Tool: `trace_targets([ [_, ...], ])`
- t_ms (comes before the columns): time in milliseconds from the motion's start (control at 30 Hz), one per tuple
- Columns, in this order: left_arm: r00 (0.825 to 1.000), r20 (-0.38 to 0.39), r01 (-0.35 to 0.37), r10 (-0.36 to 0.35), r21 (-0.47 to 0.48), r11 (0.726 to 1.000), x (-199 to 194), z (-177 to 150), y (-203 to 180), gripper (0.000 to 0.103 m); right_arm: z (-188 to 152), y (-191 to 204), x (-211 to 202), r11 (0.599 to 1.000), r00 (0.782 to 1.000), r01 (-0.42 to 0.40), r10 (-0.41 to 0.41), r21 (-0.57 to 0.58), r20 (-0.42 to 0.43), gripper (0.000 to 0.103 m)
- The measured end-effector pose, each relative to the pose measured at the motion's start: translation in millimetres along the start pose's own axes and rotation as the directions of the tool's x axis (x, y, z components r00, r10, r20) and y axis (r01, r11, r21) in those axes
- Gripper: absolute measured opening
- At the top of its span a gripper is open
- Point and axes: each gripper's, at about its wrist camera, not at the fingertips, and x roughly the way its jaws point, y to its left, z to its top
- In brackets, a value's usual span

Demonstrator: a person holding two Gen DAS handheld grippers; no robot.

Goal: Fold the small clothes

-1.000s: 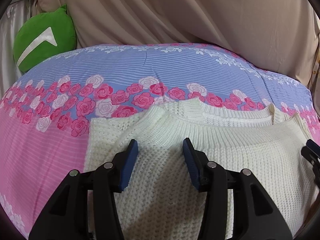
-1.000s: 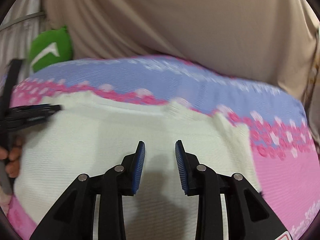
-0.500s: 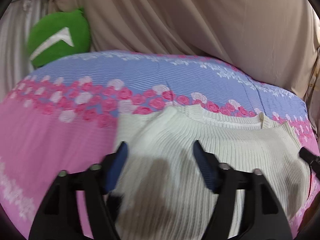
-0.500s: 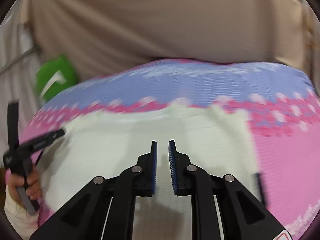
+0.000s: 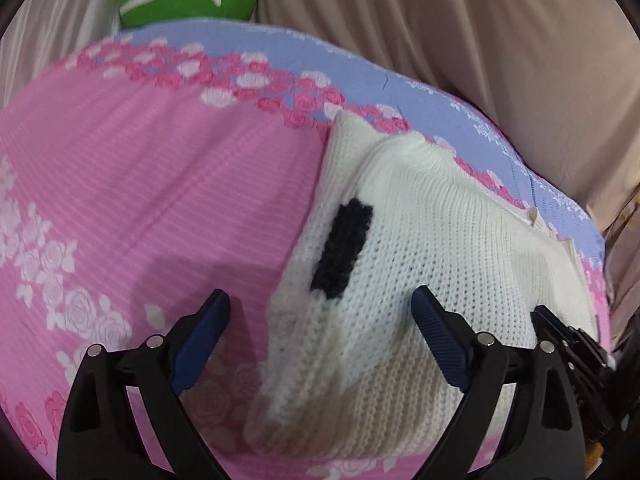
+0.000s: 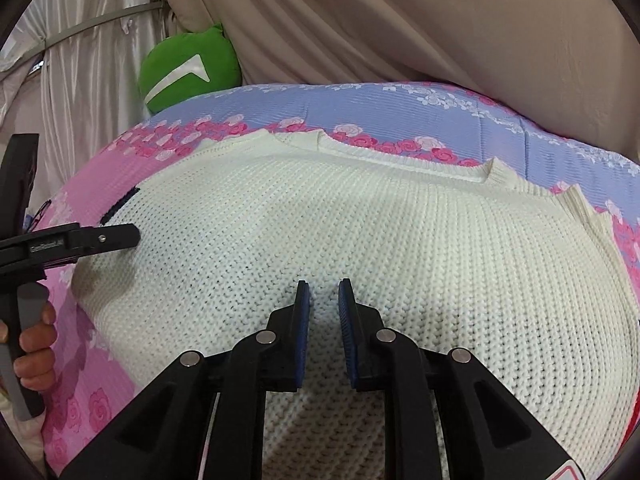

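Two hand-held grippers work over one cream knit sweater (image 6: 360, 240) that lies spread on a bed. The left hand-held gripper (image 5: 320, 324) has its blue-padded jaws spread wide, straddling the sweater's left edge: one finger over the pink bedspread (image 5: 140, 184), the other over the knit, neither pinching anything. Just ahead of it, on the knit, sits a dark rectangular patch (image 5: 342, 252). In the right wrist view this same gripper comes in from the left edge, held by a bare hand (image 6: 34, 344), its tip at the sweater's left side.

The right hand-held gripper (image 6: 324, 304) is over the middle of the sweater, jaws nearly together with a narrow gap between the pads; knit shows in that gap, but whether the pads nip any of it I cannot tell.

Beyond the sweater's ribbed neckline (image 6: 400, 156), the bedspread turns from pink to a band of roses and then to blue stripes. A green cushion (image 6: 188, 68) with a white mark rests at the far left corner of the bed, against beige drapes (image 6: 400, 20).
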Motion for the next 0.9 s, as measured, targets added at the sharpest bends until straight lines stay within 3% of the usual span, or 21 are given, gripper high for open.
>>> trace_targets([
  [67,1.0,0.002,-0.005,0.005,0.012,1.0,3,0,-8,0.086,0,0,-1,1.0,1.0,0.002,-0.002,0.001,0.002,0.017],
  [100,1.0,0.0,0.008,-0.008,0.021,1.0,4,0,-12,0.075,0,-2,-1,1.0,1.0,-0.004,0.004,0.007,0.002,0.017],
  [133,1.0,-0.002,0.016,-0.016,0.028,0.999,4,1,-15,0.07,0,-3,-1,1.0,1.0,-0.011,0.011,0.014,0.002,0.017],
  [200,0.999,0.001,0.033,-0.033,0.024,0.999,1,3,-19,0.047,0,-6,-1,0.999,1.0,-0.026,0.026,0.029,0.002,0.017],
  [300,0.999,0.041,0.015,-0.018,0.055,0.998,-12,8,-33,0.031,-1,-6,-2,0.999,1.0,-0.024,0.024,0.03,0.004,0.017],
  [400,0.995,0.092,0.023,-0.034,0.111,0.994,-31,13,-56,0.028,-1,-5,-3,1.0,1.0,-0.015,0.015,0.027,0.005,0.017],
  [567,0.981,0.136,0.111,-0.141,0.207,0.972,-57,24,-111,0.026,-2,-13,-8,0.996,0.999,-0.037,0.036,0.078,0.016,0.019],
  [633,0.973,0.142,0.141,-0.18,0.245,0.959,-61,30,-137,0.026,-1,-21,-17,0.99,0.997,-0.071,0.07,0.118,0.012,0.028],
  [700,0.967,0.142,0.164,-0.212,0.287,0.944,-64,33,-165,0.026,-3,-30,-37,0.985,0.995,-0.084,0.076,0.153,0.058,0.045],
  [800,0.959,0.124,0.197,-0.257,0.362,0.911,-62,32,-209,0.026,-16,-51,-69,0.976,0.991,-0.063,0.037,0.207,0.126,0.05],
  [900,0.955,0.074,0.231,-0.286,0.416,0.88,-50,26,-245,0.025,-41,-83,-92,0.952,0.992,-0.054,0.015,0.3,0.129,0.052],
])
